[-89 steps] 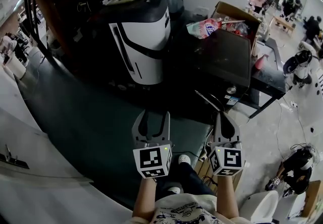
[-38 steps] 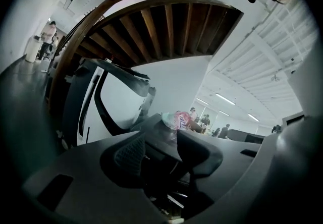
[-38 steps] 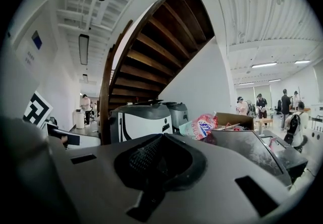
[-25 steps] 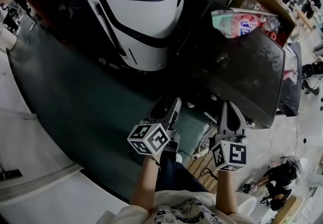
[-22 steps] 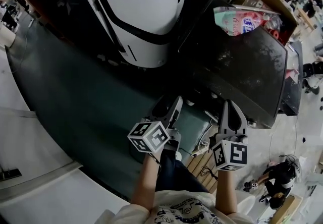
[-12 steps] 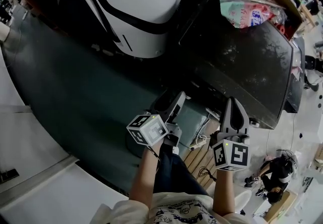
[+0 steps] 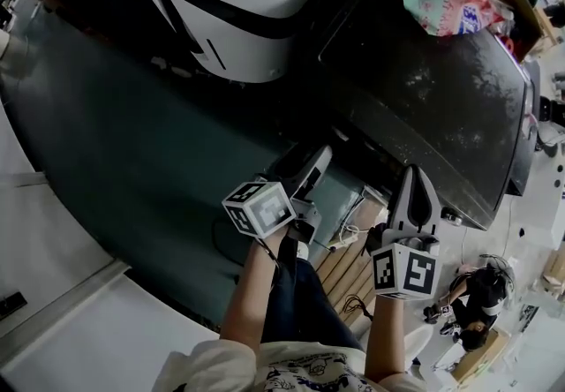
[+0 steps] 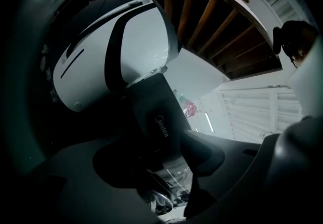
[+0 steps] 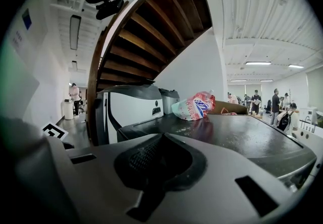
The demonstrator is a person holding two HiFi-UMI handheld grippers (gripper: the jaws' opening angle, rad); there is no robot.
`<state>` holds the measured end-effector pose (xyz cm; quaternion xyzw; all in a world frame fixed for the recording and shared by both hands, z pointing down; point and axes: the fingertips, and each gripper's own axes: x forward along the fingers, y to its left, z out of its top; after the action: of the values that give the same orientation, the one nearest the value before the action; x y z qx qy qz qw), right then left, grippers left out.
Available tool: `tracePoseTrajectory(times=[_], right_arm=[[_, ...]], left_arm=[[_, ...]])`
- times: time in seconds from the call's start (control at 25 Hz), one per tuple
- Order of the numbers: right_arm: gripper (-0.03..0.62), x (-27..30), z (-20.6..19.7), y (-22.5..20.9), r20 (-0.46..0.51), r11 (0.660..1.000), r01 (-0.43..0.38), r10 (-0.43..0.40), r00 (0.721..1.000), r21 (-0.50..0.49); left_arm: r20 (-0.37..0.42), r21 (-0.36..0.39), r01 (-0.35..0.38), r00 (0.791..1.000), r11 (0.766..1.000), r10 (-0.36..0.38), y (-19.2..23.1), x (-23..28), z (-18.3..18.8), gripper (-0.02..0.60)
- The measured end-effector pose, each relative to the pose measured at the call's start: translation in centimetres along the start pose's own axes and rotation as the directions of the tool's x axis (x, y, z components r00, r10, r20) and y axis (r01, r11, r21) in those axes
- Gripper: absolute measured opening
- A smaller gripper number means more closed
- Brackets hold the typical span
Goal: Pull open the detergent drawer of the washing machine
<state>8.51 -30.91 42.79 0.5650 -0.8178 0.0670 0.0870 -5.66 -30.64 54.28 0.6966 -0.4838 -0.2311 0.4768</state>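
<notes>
Against a second ago, both grippers have sunk toward the front of the washer (image 7: 441, 90), and the left gripper (image 7: 316, 167) has rolled further onto its side; its jaws are opening, released, with nothing between them; it points about level at the drawer (image 8: 159, 119), the dark logo panel just ahead, untouched; the right gripper (image 7: 415, 177) sits upright beside it, jaws clenched together and empty, aimed along the washer's top edge.

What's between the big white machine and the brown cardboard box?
In the right gripper view: a grey container, then a colourful plastic pouch on the dark machine top.
</notes>
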Motion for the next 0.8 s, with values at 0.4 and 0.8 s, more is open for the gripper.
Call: tracePoseTrajectory(times=[0.4, 0.8], right_arm=[[0.014, 1.7, -2.5, 0.2, 0.005, 1.000, 0.010, -0.010, 1.000, -0.002], [0.014, 2.7, -3.5, 0.7, 0.018, 1.000, 0.006, -0.006, 1.000, 0.007]], left_arm=[[-0.035, -0.029, 0.061, 0.997, 0.998, -0.062, 2.5, 2.9, -1.7, 0.259], [0.008, -0.093, 0.223, 0.975, 0.970, -0.223, 2.4, 4.4, -1.4, 0.259]])
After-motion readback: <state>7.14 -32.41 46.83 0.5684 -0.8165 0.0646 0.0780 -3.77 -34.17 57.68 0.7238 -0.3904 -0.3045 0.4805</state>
